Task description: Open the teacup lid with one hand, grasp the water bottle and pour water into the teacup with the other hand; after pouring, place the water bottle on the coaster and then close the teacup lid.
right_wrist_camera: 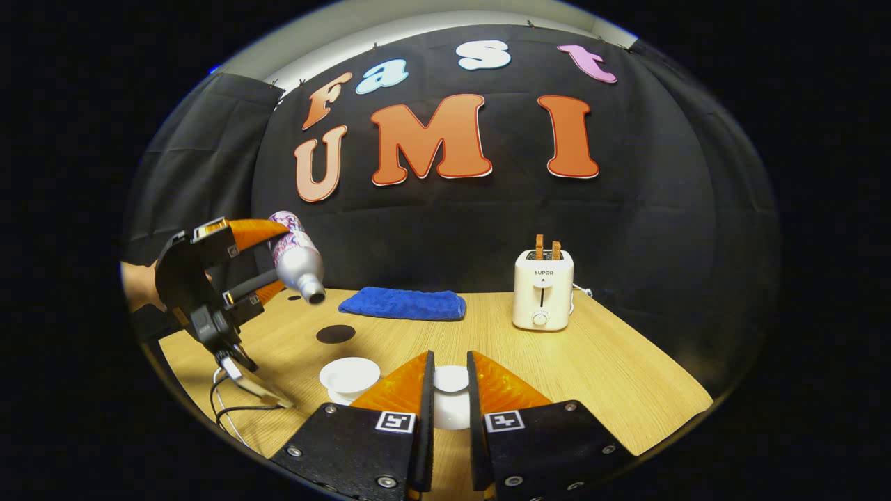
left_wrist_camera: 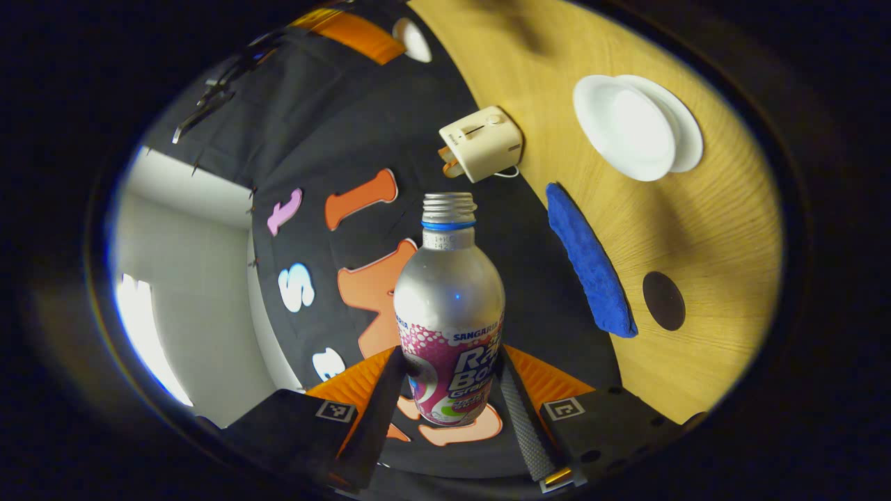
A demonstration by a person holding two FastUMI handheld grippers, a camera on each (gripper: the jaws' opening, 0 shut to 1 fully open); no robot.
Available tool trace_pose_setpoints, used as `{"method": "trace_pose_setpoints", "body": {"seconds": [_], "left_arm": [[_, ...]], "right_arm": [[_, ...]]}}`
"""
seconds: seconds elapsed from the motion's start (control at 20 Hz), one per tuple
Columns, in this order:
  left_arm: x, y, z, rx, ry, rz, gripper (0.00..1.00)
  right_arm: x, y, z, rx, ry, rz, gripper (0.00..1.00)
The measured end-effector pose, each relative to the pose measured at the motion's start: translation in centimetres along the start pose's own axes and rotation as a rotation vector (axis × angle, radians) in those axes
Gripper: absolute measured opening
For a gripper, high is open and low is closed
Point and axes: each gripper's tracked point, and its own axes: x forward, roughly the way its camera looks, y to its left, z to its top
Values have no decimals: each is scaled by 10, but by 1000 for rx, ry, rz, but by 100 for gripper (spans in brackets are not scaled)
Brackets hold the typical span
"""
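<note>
The silver metal water bottle [left_wrist_camera: 449,306] with a pink and white printed label is sitting uncapped between the fingers of the left gripper [left_wrist_camera: 451,403], both fingers pressing on its lower body; in the right gripper view the same bottle [right_wrist_camera: 296,257] is hanging tilted above the table with its open mouth pointing down toward the tabletop, above the left part of the table. Whether liquid is inside it cannot be told. The white ceramic teacup [right_wrist_camera: 348,376] is standing open on its white saucer [left_wrist_camera: 686,132] on the light wooden table [right_wrist_camera: 592,376]; its contents cannot be made out. The right gripper [right_wrist_camera: 449,390] is closing narrowly on the white round teacup lid [right_wrist_camera: 451,381], holding it just beside the cup. A cream two-slot toaster [right_wrist_camera: 543,289] with two brown slices standing in it is sitting near the back edge, a folded blue cloth [right_wrist_camera: 407,304] lying to its left, and the small dark round coaster [right_wrist_camera: 335,334] is resting bare between the cloth and the cup. A black cloth wall [right_wrist_camera: 661,209] is closing off the booth.
</note>
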Motion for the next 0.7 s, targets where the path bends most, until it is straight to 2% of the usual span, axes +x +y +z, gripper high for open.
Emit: {"method": "trace_pose_setpoints", "body": {"seconds": [0.05, 0.1, 0.2, 0.25, 0.4, 0.5, 0.55, 0.7], "left_arm": [[3, 5, -9, -49, 27, 10, 87], [5, 12, -16, -102, 45, 24, 79], [10, 23, -22, -178, 58, 63, 83], [10, 28, -22, -209, 57, 84, 80], [9, 41, -30, -317, 71, 133, 79], [9, 46, -36, -417, 91, 166, 86], [10, 49, -42, -474, 107, 184, 78], [13, 45, -64, -641, 188, 195, 78]], "right_arm": [[1, 2, 0, -2, 1, 1, 22], [2, 4, 1, -3, 4, 3, 22], [3, 6, 2, -9, 5, 5, 22], [4, 9, 2, -14, 6, 7, 22], [9, 13, 1, -27, 15, 4, 22], [10, 17, 1, -31, 17, 9, 22], [11, 18, 3, -32, 16, 9, 22], [13, 24, 6, -38, 13, 16, 22]]}}
